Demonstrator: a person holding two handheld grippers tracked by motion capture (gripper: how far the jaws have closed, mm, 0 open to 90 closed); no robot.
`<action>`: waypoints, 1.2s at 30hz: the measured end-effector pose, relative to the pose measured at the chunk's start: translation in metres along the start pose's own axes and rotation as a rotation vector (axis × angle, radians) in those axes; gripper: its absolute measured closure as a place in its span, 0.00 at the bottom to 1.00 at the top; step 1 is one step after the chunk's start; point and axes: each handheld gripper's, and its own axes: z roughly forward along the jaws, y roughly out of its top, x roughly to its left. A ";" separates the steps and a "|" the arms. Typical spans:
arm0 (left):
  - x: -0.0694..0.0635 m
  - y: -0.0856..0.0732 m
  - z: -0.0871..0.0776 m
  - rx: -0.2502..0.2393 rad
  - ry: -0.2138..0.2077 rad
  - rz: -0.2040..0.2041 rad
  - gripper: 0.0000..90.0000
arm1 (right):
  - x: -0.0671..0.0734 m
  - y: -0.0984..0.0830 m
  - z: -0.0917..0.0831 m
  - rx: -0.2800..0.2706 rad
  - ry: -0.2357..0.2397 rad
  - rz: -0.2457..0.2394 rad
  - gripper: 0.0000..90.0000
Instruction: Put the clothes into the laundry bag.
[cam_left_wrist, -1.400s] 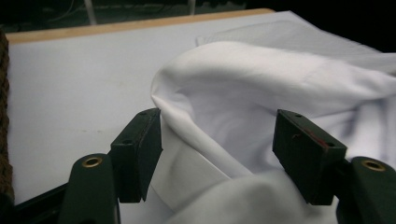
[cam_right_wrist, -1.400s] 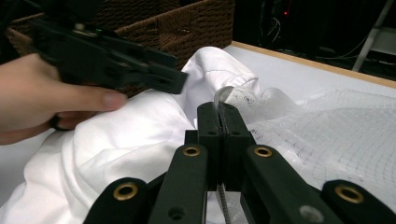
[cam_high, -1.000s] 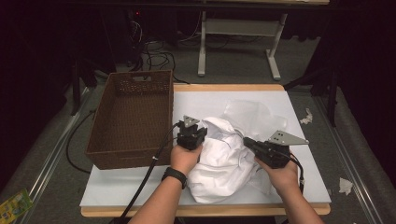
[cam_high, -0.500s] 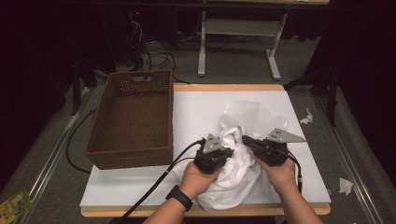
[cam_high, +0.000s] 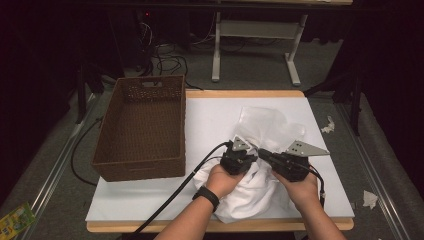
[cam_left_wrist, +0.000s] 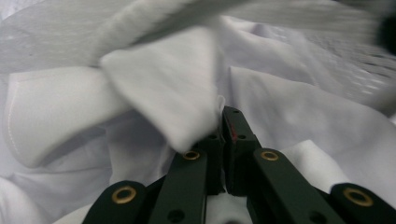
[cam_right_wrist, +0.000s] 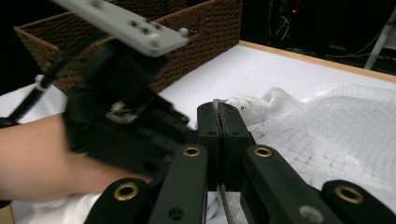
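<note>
Two grippers meet over a white cloth (cam_high: 250, 192) bunched at the near middle of the table (cam_high: 210, 112), right of the basket (cam_high: 142, 127). A mesh bag (cam_high: 265, 122), see-through white, lies against the cloth's far side and spreads toward the table's far right.

Left gripper (cam_high: 246, 152): jaws together, pinched on a fold of the cloth. In the left gripper view the tips (cam_left_wrist: 227, 122) are buried under a thick white fold, with cloth (cam_left_wrist: 289, 107) on all sides and the mesh (cam_left_wrist: 60, 32) across the top. Its cable runs off the near table edge to the left.

Right gripper (cam_high: 264, 154): jaws also together, clamped on the edge of the mesh bag. The right gripper view shows the tips (cam_right_wrist: 218, 112) nipping a bunched bit of mesh (cam_right_wrist: 327, 135), with the netting spreading to the right. The left gripper (cam_right_wrist: 121, 112) sits just beside it in that view, blurred, basket (cam_right_wrist: 196, 32) behind.

Both gripper tips are nearly touching each other above the cloth. Basket interior looks bare, well apart from the cloth. Paper scraps (cam_high: 328, 125) lie off the table's right side.
</note>
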 end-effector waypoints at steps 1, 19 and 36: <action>0.002 0.000 0.001 -0.002 -0.005 -0.007 0.96 | 0.000 0.000 0.000 0.001 -0.002 -0.001 1.00; 0.041 0.000 -0.037 -0.077 0.189 -0.163 0.33 | -0.002 0.000 0.003 0.003 -0.028 -0.003 1.00; -0.006 -0.011 -0.047 -0.091 0.062 0.096 0.99 | -0.007 -0.002 0.007 0.003 -0.025 0.001 1.00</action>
